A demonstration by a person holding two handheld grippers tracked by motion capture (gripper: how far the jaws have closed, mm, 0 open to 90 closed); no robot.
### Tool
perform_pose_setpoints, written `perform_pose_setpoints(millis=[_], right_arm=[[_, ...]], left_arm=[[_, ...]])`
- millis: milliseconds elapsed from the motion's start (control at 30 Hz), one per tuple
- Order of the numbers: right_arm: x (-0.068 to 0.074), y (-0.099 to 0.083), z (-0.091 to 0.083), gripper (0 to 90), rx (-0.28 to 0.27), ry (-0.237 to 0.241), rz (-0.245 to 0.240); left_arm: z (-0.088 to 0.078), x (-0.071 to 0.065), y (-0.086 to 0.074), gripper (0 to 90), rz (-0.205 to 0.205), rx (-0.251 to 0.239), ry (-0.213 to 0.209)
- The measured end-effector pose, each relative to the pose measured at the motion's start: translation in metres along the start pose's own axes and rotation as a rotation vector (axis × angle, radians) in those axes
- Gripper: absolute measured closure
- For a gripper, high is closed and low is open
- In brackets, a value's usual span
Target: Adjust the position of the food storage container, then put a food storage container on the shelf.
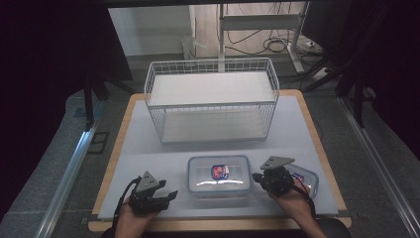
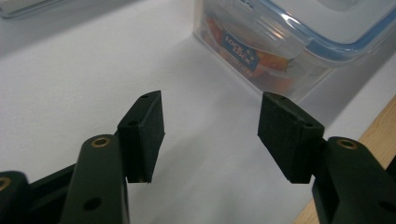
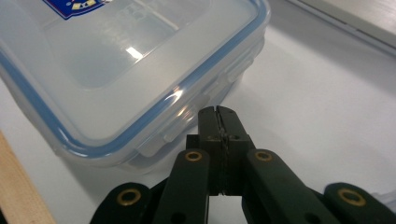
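Note:
A clear lock-lid container [image 1: 218,174] with a blue seal and a sticker on its lid sits on the white mat near the front. It holds something orange, seen in the left gripper view [image 2: 280,42]. My left gripper [image 1: 171,195] rests to its left, open and holding nothing [image 2: 210,126], with its jaws pointing at the container's corner. My right gripper [image 1: 255,176] is shut at the container's right side. Its closed tips [image 3: 218,113] sit just short of the side latch of the container [image 3: 116,70]; I cannot tell whether they touch it.
A white wire basket [image 1: 212,101] lies open toward me at the back of the mat. A second lidded container [image 1: 306,177] lies behind the right gripper. The wooden table edge [image 1: 218,224] runs close to both hands and shows beside the jaws [image 2: 373,140] [image 3: 18,186].

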State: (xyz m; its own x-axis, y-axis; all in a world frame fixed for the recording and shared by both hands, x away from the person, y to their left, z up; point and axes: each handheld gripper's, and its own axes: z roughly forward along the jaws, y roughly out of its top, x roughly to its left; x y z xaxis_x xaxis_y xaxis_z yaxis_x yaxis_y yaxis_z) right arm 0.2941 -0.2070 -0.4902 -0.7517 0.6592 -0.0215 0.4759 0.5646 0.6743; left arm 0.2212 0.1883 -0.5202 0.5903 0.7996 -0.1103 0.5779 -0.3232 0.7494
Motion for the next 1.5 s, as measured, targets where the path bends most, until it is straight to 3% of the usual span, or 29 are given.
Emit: perform_pose_setpoints(millis=[300,367,400,467,567,700,1000,1133,1233,1400,1500], right_arm=[[0.005,-0.001,-0.001,89.0,-0.004,0.030,-0.007],[-0.001,0.001,-0.007,85.6,-0.032,0.027,0.002],[-0.008,0.003,-0.013,77.9,-0.050,0.009,0.003],[-0.012,0.004,-0.016,72.9,-0.059,0.023,0.013],[-0.020,0.001,-0.022,59.0,-0.076,0.039,0.021],[-0.025,-0.006,-0.024,46.9,-0.068,0.024,0.029],[-0.025,-0.007,-0.028,39.9,-0.080,0.054,0.040],[-0.025,-0.004,-0.032,40.8,-0.088,0.101,0.072],[-0.023,-0.002,-0.032,40.6,-0.084,0.122,0.083],[-0.020,0.003,-0.028,34.9,-0.098,0.194,0.122],[-0.018,0.006,-0.023,31.1,-0.091,0.237,0.145]], left_arm=[[0.004,-0.001,0.002,37.5,0.023,0.012,0.007],[0.003,0.000,0.006,35.7,0.046,0.017,0.016],[0.002,0.000,0.009,31.7,0.064,0.021,0.028],[0.000,0.001,0.013,30.3,0.089,0.017,0.053],[-0.002,0.003,0.014,25.6,0.066,-0.007,0.048],[0.000,0.004,0.009,20.9,0.054,0.012,0.052],[-0.005,0.011,0.012,18.0,0.012,-0.011,0.023],[-0.010,0.013,0.018,18.1,-0.008,-0.032,-0.018],[-0.010,0.014,0.028,17.5,-0.011,-0.041,-0.081],[-0.001,0.014,0.041,16.5,-0.017,-0.025,-0.173],[0.007,0.017,0.046,15.2,-0.042,-0.011,-0.230]])
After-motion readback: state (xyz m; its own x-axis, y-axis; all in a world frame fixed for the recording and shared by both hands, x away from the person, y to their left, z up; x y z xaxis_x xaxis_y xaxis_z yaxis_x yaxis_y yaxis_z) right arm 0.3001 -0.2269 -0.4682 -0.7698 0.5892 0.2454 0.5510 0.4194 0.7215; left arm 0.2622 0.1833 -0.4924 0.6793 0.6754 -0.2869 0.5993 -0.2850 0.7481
